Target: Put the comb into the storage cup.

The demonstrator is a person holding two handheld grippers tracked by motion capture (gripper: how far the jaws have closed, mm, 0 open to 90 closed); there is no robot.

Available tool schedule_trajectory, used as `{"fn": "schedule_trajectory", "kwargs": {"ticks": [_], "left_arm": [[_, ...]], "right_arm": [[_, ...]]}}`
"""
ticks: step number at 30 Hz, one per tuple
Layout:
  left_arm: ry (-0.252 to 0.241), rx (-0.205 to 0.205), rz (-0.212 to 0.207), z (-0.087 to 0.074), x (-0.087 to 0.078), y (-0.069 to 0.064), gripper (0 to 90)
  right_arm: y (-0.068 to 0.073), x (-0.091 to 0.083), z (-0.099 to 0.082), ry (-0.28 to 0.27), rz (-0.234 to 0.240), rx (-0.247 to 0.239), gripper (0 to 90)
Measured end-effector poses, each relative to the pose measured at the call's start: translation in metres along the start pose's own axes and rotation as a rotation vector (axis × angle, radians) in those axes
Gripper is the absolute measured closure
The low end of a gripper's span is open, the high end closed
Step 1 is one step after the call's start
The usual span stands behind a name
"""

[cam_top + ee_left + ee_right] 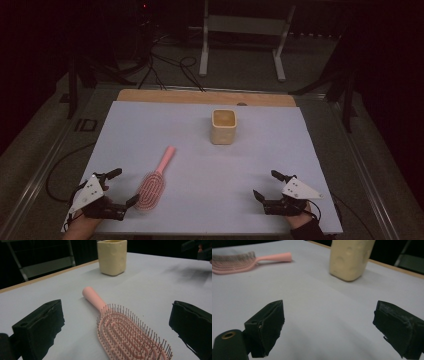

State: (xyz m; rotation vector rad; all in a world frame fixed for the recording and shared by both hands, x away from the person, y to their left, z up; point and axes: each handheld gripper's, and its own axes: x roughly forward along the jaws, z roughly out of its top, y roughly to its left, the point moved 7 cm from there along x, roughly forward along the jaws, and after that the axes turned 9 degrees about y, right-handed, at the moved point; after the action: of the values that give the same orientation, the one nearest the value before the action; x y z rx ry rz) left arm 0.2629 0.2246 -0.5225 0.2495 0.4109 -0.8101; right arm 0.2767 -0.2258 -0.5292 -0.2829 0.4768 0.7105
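Hairbrush (154, 181) just beside open left gripper (124, 187).

Hairbrush (120, 327): pink plastic, smooth, slight sheen; thin dark bristles look like metal or stiff plastic, cannot tell which. Cup (112, 256): cream, matt, dimpled surface, looks like soft plastic or foam. Table (280, 150): matt pale sheet cover, bare wood strip at far edge.

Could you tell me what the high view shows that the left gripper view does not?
High view alone: the person's hands, the left tongs from outside, and the floor with cables and a metal frame. Left gripper view alone: the hairbrush's bristles up close between its own open jaws. Both: the hairbrush, the cream cup, the white table, and the right tongs.
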Motion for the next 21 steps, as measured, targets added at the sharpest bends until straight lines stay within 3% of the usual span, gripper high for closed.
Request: {"fn": "schedule_trajectory", "kwargs": {"ticks": [8,21], "left_arm": [[0.006,0.027,-0.004,0.0,-0.006,-0.005,0.0],[0.0,0.044,-0.039,0.02,-0.01,-0.014,0.0]], "right_arm": [[0.002,-0.001,0.005,-0.015,-0.014,-0.008,9.8],[0.002,0.0,0.007,-0.017,-0.008,-0.006,9.8]]}}
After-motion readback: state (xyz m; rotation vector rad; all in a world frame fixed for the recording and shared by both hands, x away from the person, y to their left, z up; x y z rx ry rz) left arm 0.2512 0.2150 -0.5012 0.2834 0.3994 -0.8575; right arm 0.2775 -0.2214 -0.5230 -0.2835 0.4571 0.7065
